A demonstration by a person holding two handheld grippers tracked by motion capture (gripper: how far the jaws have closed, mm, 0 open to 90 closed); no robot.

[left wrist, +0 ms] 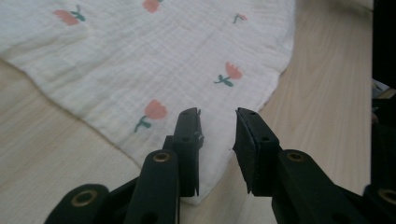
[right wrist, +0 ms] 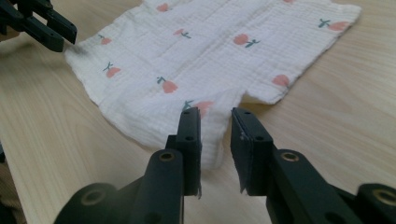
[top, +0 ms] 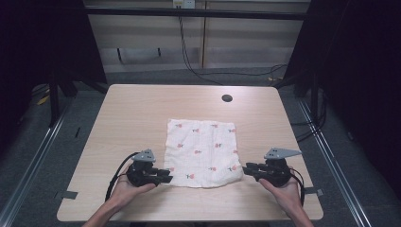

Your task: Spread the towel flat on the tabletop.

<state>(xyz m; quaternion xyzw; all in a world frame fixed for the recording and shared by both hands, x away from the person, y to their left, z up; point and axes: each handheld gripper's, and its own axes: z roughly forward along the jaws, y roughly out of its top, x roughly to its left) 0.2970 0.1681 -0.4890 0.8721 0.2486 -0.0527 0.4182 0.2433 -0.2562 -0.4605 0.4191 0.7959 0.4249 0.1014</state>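
Observation:
A white cloth [top: 201, 151] printed with small red flowers lies spread flat in the middle of the wooden table [top: 132, 109]. My left gripper [top: 166, 176] rests at the cloth's near left corner. In the left gripper view its jaws [left wrist: 218, 128] stand apart, and the cloth's corner [left wrist: 154, 70] lies under the gap and under the left jaw. My right gripper [top: 246, 170] is at the near right corner. Its jaws [right wrist: 215, 126] are also apart above the cloth's edge [right wrist: 210, 51]. Neither pair of pads presses on the fabric. The left gripper [right wrist: 44, 23] shows far off in the right gripper view.
A round cable hole [top: 227, 98] sits in the tabletop behind the cloth. Black cables [top: 213, 71] trail over the floor beyond the table's far edge. Dark frame posts stand at both sides. Bare wood surrounds the cloth.

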